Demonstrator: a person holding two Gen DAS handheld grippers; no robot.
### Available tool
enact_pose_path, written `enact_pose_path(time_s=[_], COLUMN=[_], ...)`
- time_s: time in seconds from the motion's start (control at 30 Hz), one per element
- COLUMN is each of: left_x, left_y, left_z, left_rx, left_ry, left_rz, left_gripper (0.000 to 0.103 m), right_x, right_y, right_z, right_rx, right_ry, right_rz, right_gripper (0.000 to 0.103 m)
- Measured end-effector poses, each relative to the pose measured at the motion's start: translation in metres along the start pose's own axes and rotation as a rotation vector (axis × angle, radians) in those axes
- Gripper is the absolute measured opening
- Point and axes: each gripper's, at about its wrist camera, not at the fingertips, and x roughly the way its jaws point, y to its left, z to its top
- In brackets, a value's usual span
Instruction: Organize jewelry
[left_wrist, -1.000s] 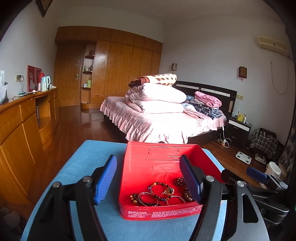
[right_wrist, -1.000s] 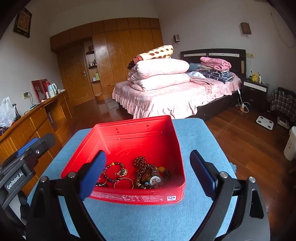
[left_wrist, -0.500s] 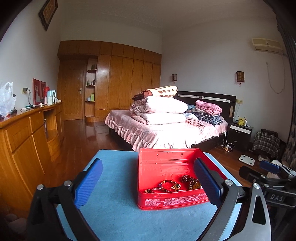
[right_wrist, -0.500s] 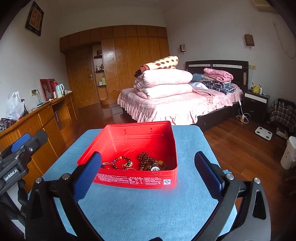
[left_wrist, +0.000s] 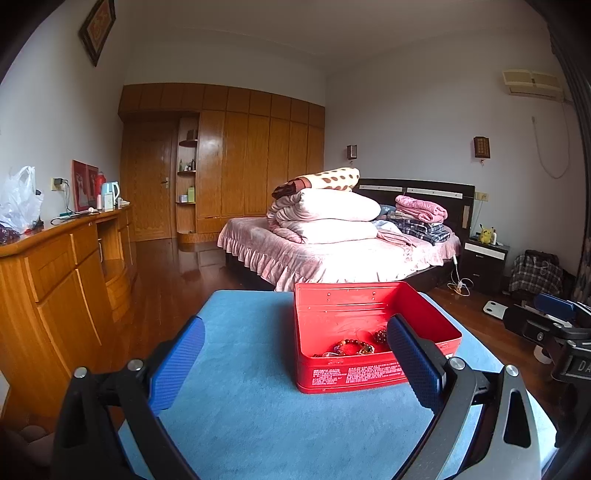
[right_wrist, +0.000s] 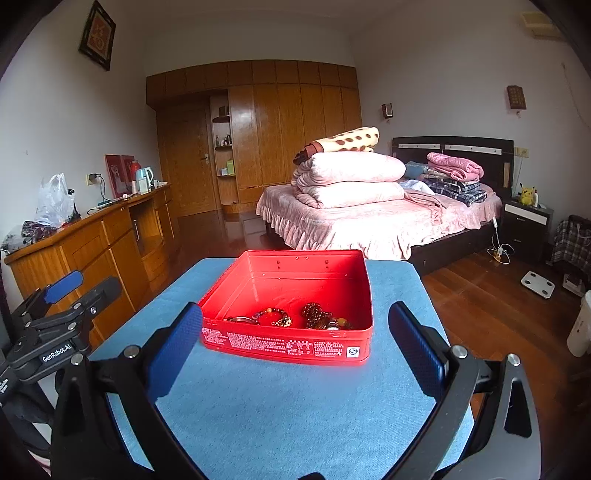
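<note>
A red tin box (left_wrist: 369, 373) (right_wrist: 288, 343) sits on a blue-covered table (left_wrist: 258, 413) (right_wrist: 295, 413). Inside it lie several beaded bracelets (left_wrist: 352, 347) (right_wrist: 275, 317) and a darker cluster of beads (right_wrist: 321, 319). My left gripper (left_wrist: 295, 362) hangs open above the table, nearer to me than the box and a little left of it, with nothing between its blue pads. My right gripper (right_wrist: 293, 343) is open too, its fingers wide apart short of the box's front wall, holding nothing. Each gripper shows at the edge of the other's view.
A wooden sideboard (right_wrist: 96, 243) with a kettle and a plastic bag runs along the left wall. A bed (right_wrist: 388, 218) piled with folded quilts stands beyond the table. A white scale (right_wrist: 537, 284) lies on the wooden floor at right.
Both grippers have drawn back from the box, which now looks smaller and farther off. The left gripper's fingers have spread wider apart.
</note>
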Motion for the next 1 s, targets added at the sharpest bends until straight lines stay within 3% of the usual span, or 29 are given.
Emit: enact_pose_path(time_s=[1.0], left_x=[-0.0091], left_y=[-0.0018], left_z=[-0.0008], left_rx=[0.020], left_ry=[-0.003], left_rz=[-0.006], left_gripper=[0.097], right_x=[-0.0041], right_y=[0.0020], right_z=[-0.0042], right_rx=[-0.014], right_ry=[0.002], right_rz=[-0.005], right_gripper=[0.098])
